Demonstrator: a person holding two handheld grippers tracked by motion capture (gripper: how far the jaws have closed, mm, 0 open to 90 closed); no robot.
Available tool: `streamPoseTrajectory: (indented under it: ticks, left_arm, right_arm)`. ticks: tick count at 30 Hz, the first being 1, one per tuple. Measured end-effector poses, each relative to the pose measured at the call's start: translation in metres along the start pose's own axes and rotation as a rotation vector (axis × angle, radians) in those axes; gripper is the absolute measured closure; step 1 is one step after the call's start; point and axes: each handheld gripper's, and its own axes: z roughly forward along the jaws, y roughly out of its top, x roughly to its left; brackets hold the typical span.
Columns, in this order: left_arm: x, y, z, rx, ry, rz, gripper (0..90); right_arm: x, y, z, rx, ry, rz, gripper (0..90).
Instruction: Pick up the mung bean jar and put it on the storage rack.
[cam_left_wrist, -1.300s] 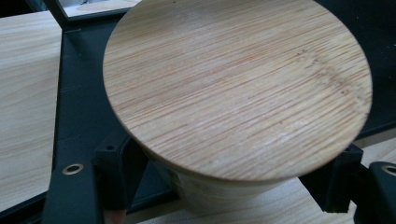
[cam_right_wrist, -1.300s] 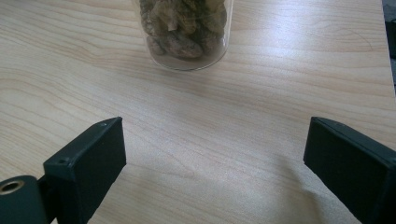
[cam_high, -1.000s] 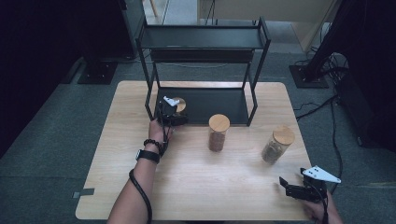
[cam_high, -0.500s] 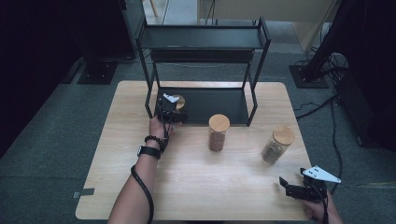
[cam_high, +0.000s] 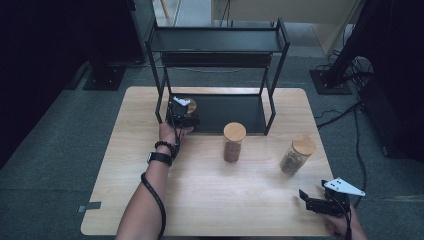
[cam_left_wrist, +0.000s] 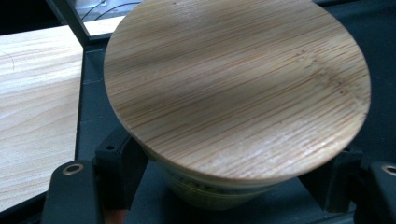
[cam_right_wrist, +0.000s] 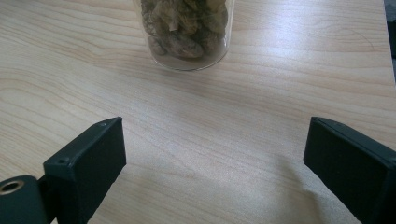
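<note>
Dark grey carpet surrounds the pale wooden table (cam_high: 150, 200), with deep shadow at the room's left. At the table's back stands a black two-tier metal rack (cam_high: 220, 47); on the left end of its lower shelf sits a round glass jar with a bamboo lid (cam_left_wrist: 233, 88), clamped between the jaws of the left gripper (cam_high: 181, 116). Rightward stand a brown-filled bamboo-lidded jar (cam_high: 233, 142) and a glass jar of dried pieces (cam_high: 296, 155). The right gripper (cam_high: 320, 204) rests at the near right corner, jaws wide apart, empty.
</note>
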Motion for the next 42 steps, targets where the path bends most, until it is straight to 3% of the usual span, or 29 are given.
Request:
streamPoseTrajectory:
  ticks: [8, 15, 23, 34, 35, 36, 40, 42]
  left_arm:
    - [0.000, -0.003, 0.005, 0.008, 0.003, -0.002, 25.5]
    - [0.002, -0.007, 0.006, -0.005, -0.007, -0.036, 25.4]
    - [0.000, -0.009, -0.001, -0.020, -0.018, -0.058, 20.1]
    - [-0.001, -0.013, -0.009, -0.013, -0.028, -0.074, 19.7]
    - [-0.001, -0.014, -0.009, -0.013, -0.046, -0.069, 18.2]
    - [-0.002, -0.014, -0.010, -0.011, -0.060, -0.060, 9.6]
    - [-0.006, -0.018, -0.012, -0.021, -0.052, -0.031, 7.8]
    - [-0.007, -0.020, -0.013, -0.028, -0.077, -0.027, 0.2]
  right_arm:
    - [0.000, 0.000, 0.000, 0.001, -0.001, 0.000, 5.2]
    - [0.000, 0.000, 0.000, 0.001, -0.002, 0.000, 5.2]
    - [0.001, 0.000, 0.000, -0.001, -0.005, -0.003, 5.2]
    - [0.001, 0.000, 0.000, 0.002, -0.011, -0.010, 5.2]
    - [0.002, 0.000, 0.000, 0.001, -0.010, -0.010, 5.2]
    - [0.002, 0.000, 0.000, 0.001, -0.010, -0.010, 5.2]
    - [0.002, 0.000, 0.000, 0.002, -0.010, -0.014, 5.2]
    - [0.002, 0.000, 0.000, 0.002, -0.011, -0.016, 5.2]
